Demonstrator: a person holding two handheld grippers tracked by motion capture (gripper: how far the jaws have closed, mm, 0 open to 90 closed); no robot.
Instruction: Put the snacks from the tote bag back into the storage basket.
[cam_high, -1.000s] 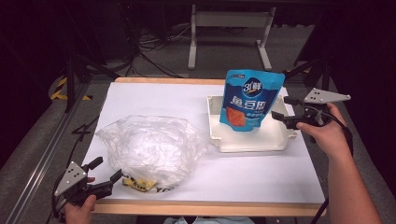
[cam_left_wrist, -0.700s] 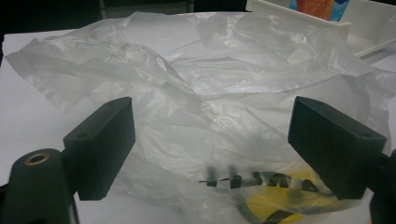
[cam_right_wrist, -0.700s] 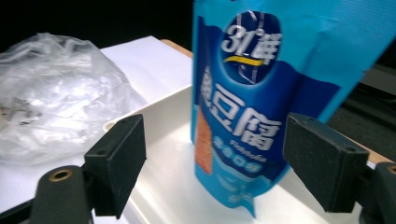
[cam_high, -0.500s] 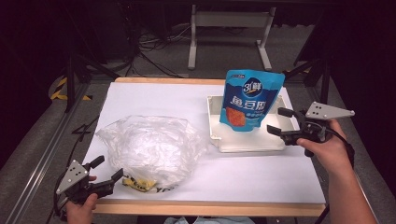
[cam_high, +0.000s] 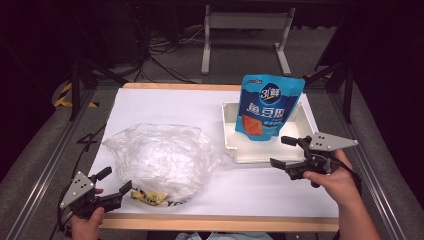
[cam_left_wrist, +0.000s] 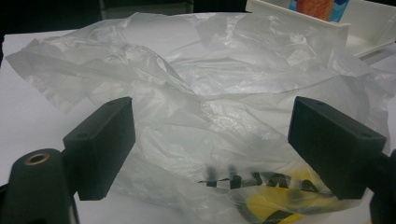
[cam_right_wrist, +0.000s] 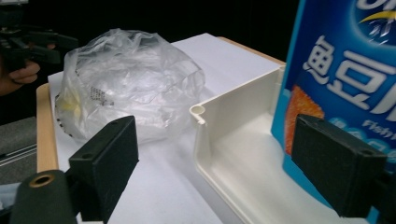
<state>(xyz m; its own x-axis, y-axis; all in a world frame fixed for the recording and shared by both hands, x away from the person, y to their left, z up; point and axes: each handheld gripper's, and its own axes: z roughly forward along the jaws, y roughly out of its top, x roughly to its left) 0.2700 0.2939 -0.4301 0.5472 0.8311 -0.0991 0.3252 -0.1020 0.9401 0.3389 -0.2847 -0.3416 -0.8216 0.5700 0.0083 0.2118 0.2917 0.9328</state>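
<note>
Right gripper (cam_high: 284, 151): jaws wide, just been opening, nothing between them, pads clear of everything. Held at about 4 o'clock on the table (cam_high: 165, 102), pointing toward 9 o'clock, just off the near right corner of the white tray (cam_high: 230, 131). Seen along its own jaws in the right gripper view: tray wall and rounded corner lip straight ahead between the pads, blue pouch (cam_right_wrist: 345, 79) rising behind the right pad, not touched by it. Gripped from behind by the right hand (cam_high: 335, 177), forearm entering from 5 o'clock.

Blue pouch (cam_high: 267, 107): standing upright inside the tray, leaning toward its far wall, at about 2 o'clock on the table, orange window and white lettering facing the near side. Free of both grippers.

Left gripper (cam_high: 116, 183): jaws wide too, holding nothing. Parked at about 7 o'clock, at the table's near edge, pointing toward 2 o'clock. In the left gripper view, pads standing either side of the near bulge of the clear plastic bag (cam_left_wrist: 210, 107), film close in front of them; contact not possible to judge. Left hand (cam_high: 85, 222) wrapped around the body at the bottom edge.

Clear plastic bag (cam_high: 160, 160): crumpled, puffed up, lying left of centre, well apart from the pouch, near the tray's left wall. Yellow and black print (cam_high: 150, 196) showing through its near edge.
</note>
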